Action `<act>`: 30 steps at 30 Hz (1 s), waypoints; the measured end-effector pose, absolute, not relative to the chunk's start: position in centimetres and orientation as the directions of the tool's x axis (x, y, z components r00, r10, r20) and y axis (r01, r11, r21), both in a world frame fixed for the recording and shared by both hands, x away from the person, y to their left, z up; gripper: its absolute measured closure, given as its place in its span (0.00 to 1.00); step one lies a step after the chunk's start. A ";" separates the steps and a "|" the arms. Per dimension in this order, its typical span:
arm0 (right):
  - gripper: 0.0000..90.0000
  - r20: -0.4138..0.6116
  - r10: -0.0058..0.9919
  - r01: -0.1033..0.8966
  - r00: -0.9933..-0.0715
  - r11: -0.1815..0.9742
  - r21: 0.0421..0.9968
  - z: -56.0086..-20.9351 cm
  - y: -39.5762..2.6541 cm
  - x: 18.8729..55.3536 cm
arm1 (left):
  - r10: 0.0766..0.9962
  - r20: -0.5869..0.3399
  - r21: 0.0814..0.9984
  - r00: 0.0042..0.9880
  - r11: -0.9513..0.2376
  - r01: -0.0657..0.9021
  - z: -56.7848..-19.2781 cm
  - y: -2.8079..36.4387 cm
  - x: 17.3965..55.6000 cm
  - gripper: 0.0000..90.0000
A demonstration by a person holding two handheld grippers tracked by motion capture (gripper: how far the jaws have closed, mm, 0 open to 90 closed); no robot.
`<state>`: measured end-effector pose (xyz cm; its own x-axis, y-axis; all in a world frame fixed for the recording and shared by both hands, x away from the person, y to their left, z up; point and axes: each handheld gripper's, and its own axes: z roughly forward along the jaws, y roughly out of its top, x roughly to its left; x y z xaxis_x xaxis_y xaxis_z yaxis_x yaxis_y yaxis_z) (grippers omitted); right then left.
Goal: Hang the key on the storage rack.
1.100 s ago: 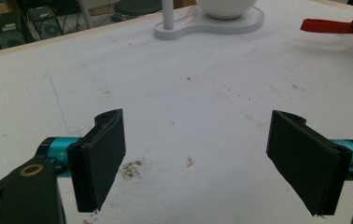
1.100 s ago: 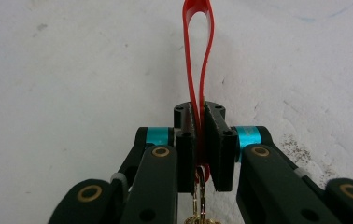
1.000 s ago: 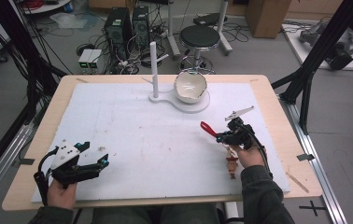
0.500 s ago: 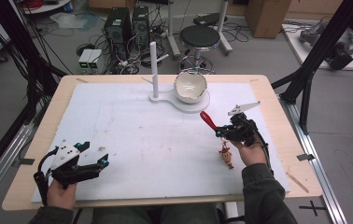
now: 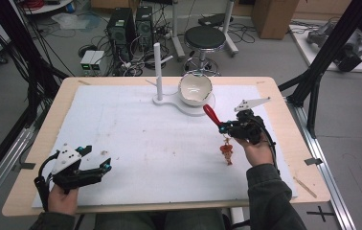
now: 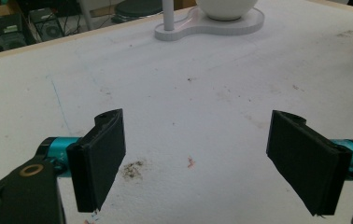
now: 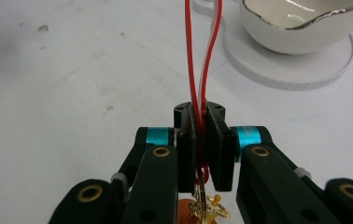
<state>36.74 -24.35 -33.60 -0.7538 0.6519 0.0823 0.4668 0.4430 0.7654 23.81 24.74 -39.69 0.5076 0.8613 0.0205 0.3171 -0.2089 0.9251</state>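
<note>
My right gripper [image 5: 223, 127] is shut on a red cord loop [image 5: 211, 114] that sticks out past the jaws toward the white bowl [image 5: 195, 89]. An orange-red charm [image 5: 227, 152] with gold rings hangs below the gripper, over the white mat. In the right gripper view the pads pinch the red cord loop [image 7: 192, 70] just above the charm's gold rings [image 7: 206, 205], with the bowl [image 7: 300, 23] close ahead on its white base. My left gripper [image 5: 103, 167] rests near the table's front left; its jaws stand wide open in the left gripper view [image 6: 195, 158], with nothing between them.
A white post [image 5: 158, 67] rises from the flat white stand [image 5: 169, 102] that also carries the bowl, at the far middle of the table. A white mat [image 5: 136, 139] covers most of the wooden table [image 5: 284, 120]. Computers, cables and a stool stand on the floor beyond.
My right gripper has risen and moved toward the bowl, carrying the cord and charm along. The left gripper has stayed put.
</note>
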 end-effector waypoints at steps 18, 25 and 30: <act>0.93 0.055 0.640 0.423 -0.766 0.438 0.793 -31.2 -23.0 37.6 | 0.861 0.020 0.925 0.509 -0.209 0.317 -39.7 24.7 23.8 0.22; 0.93 0.045 0.635 0.406 -0.771 0.436 0.803 -30.4 -22.3 38.1 | 0.861 0.019 0.926 0.508 -0.207 0.317 -39.7 24.8 23.8 0.22; 0.93 0.044 0.636 0.401 -0.770 0.430 0.809 -29.9 -21.8 38.5 | 0.861 0.019 0.926 0.508 -0.207 0.317 -39.7 24.8 23.8 0.22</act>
<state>38.47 -21.78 -29.90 -0.7705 0.6359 0.0440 0.4011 0.4301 0.8088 23.80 24.84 -39.66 0.5078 0.8613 0.0191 0.3168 -0.2073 0.9256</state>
